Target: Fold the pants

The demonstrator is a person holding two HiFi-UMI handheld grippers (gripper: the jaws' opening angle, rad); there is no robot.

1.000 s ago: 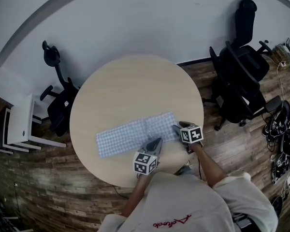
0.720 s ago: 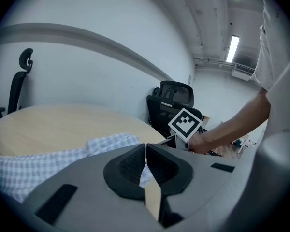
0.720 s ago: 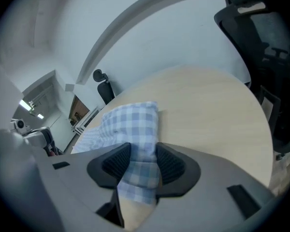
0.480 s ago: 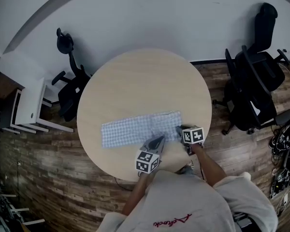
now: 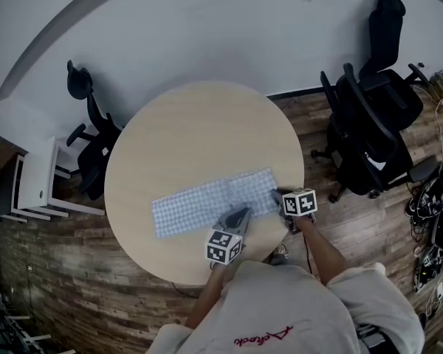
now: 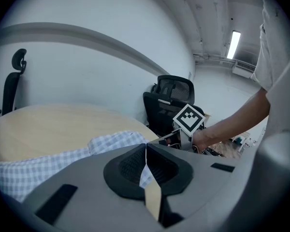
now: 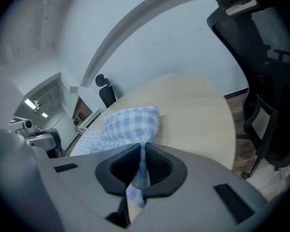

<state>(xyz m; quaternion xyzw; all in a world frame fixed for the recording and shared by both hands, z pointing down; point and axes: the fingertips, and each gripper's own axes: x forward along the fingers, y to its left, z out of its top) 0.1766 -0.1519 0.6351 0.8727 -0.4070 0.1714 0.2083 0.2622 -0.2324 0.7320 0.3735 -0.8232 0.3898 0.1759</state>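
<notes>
Person: standing right at the near edge of the table, light shirt (image 5: 280, 312), one tool in each hand.
Left gripper (image 6: 146, 148): jaws pinched together, with a thin fold of the checked cloth caught between them. It's got the near long edge of the pants, a bit right of the middle.
Right gripper (image 7: 141, 150): jaws have just been closing and they're now clamped on the cloth too. It has the right-hand end, and the fabric bunches up in a little hump just past the tips.
Pants (image 5: 199, 203): blue-and-white check, laid out as one long strip across the near half of the table, right end sitting slightly further back than the left. The left end lies flat and nobody's touching it.
Table (image 5: 207, 124): round, pale wood, the far half bare.
Floor (image 5: 81, 286): dark wood planks.
Office chairs: a big black one (image 5: 369, 124) off to the right, a smaller black one (image 5: 92, 150) on the left, both apart from the table.
Side table (image 5: 37, 183): small, white, far left, near the smaller chair.
Wall (image 5: 207, 21): plain white, at the back.
</notes>
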